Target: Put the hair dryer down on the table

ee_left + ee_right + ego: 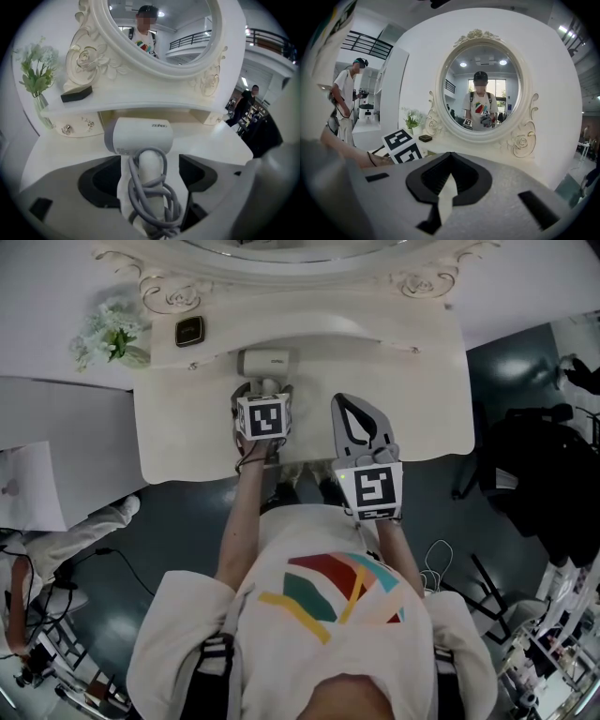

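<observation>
1. The left gripper (149, 164) stands wide open. Both pads are clear of the handle that lies in the gap between them.
2. The hair dryer (140, 136) lies on the desk (412, 418), with its white head just ahead of the left gripper's jaw tips and its handle running back between the jaws.
3. A grey cord (150, 197) is wound in loops around that handle, inside the jaw gap.
4. The right gripper (450, 153) is closed with its jaw tips meeting and nothing between them. It is just to the right of the left gripper.
5. Beyond the left gripper and to its left, a vase of flowers (35, 70) stands by a small dark box (76, 93) on the raised shelf.
6. An oval mirror (480, 89) rises straight ahead of the right gripper.
</observation>
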The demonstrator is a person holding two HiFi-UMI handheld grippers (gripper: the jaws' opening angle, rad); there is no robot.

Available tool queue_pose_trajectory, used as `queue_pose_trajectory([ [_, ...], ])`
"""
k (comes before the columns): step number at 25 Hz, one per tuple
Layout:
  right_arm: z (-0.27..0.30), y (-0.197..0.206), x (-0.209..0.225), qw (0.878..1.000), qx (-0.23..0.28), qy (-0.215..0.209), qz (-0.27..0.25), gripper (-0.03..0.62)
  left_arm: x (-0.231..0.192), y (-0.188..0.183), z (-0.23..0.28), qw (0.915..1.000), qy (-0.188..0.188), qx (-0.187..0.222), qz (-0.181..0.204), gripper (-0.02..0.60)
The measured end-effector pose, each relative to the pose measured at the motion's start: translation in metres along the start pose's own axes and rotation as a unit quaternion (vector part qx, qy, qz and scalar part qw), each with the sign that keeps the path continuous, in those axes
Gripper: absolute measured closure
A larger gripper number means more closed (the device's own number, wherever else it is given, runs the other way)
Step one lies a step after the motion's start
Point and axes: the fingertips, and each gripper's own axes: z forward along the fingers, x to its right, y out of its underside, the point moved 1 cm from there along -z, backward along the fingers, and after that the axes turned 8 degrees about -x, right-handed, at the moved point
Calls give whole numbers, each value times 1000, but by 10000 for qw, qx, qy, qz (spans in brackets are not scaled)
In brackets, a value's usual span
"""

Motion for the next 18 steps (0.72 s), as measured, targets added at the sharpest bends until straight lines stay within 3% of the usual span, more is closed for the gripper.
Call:
queue_pose_trajectory([
  [9,11,-38,13,9990,406,130,-95,597,8,-71,-59,9958,228,857,-217,230],
  [10,11,-43,15,9988,463,152,-109,597,7,-79,-69,9947,211,979,-234,262],
  [12,11,-53,18,9981,562,182,-151,597,5,-93,-91,9919,117,1237,-254,389],
  [14,10,-62,20,9974,661,210,-212,597,4,-104,-112,9882,-10,1520,-202,462],
  [18,8,-79,24,9954,858,279,-326,597,5,-124,-153,9782,-142,2073,-49,539],
])
